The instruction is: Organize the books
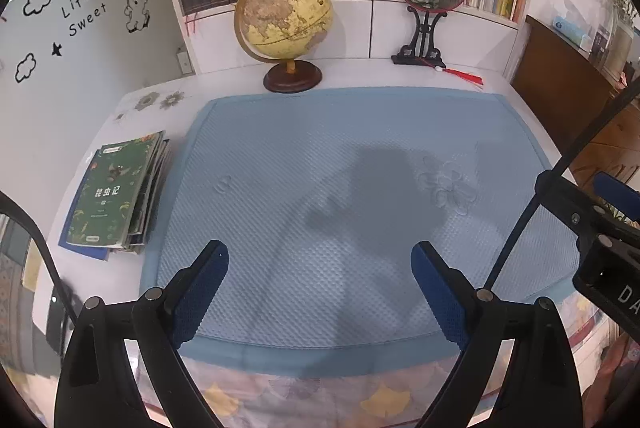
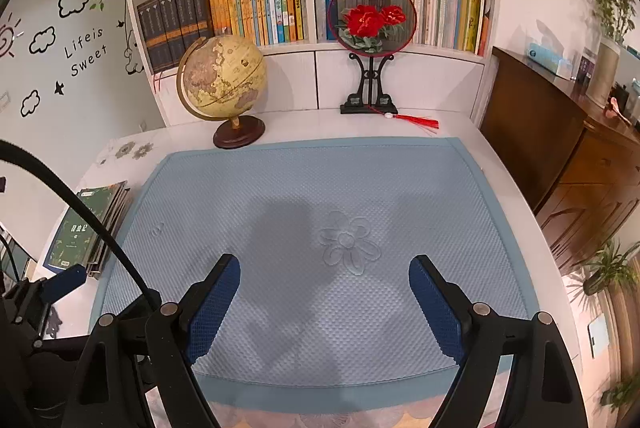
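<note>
Right wrist: right gripper [image 2: 324,302] jaws spread wide, empty, above blue mat [image 2: 280,188]; left gripper [image 1: 320,292] likewise.

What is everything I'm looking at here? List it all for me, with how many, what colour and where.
stack of books: one stack, green cover on top, left of the mat
mat: one, light blue, middle of the desk
desk: one, white, under it all
globe: one, yellow, dark round base, behind the mat
round fan on stand: one, red flowers, black stand, red tassel, right of the globe
shelved books: many, mixed colours, white bookcase behind
wall stickers: black and green, left wall
cabinet: one, brown, right
left hand-held gripper: black, blue pads, open, empty
right hand-held gripper: same, open, empty
</note>
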{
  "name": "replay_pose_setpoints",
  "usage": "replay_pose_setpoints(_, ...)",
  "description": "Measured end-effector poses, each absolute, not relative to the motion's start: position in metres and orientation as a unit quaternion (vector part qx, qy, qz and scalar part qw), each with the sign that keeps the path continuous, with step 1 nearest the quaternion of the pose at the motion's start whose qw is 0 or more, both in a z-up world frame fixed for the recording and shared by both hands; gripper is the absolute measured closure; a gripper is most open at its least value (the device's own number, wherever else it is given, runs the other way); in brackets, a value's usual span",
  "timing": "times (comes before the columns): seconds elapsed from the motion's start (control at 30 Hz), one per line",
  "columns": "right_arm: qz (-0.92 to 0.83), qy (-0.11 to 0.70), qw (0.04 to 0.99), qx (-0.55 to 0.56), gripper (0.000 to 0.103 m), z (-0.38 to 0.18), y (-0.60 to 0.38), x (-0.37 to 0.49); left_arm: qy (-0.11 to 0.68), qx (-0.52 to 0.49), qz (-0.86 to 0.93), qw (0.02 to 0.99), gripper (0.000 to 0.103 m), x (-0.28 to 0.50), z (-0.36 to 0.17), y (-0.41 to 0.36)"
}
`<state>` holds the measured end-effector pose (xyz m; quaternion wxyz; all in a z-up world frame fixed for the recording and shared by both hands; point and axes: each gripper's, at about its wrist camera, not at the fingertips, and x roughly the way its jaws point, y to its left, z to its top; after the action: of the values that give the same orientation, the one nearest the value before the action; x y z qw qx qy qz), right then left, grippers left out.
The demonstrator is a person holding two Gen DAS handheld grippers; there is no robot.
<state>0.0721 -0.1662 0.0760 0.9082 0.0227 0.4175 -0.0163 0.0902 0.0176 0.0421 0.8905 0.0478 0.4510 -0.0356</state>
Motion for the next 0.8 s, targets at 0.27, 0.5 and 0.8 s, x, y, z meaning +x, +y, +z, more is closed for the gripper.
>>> replay_pose_setpoints(0.27,-0.014,0.435,0.899,0.049,0.018,0.066,-0.173,0.072,0.462,0.058,-0.041,0.884,0.011,0.093,0.036,0.011)
replay_pose_setpoints(0.5,-0.02,0.438,0.896,0.064,0.018,0.063,-0.181,0.073,0.468,0.054,-0.039,0.881,0.011,0.097,0.033,0.011)
replay_pose_setpoints(0.8,-0.024,0.442,0.894,0.073,0.018,0.059,-0.186,0.074,0.471,0.06,-0.046,0.879,0.011,0.097,0.03,0.007)
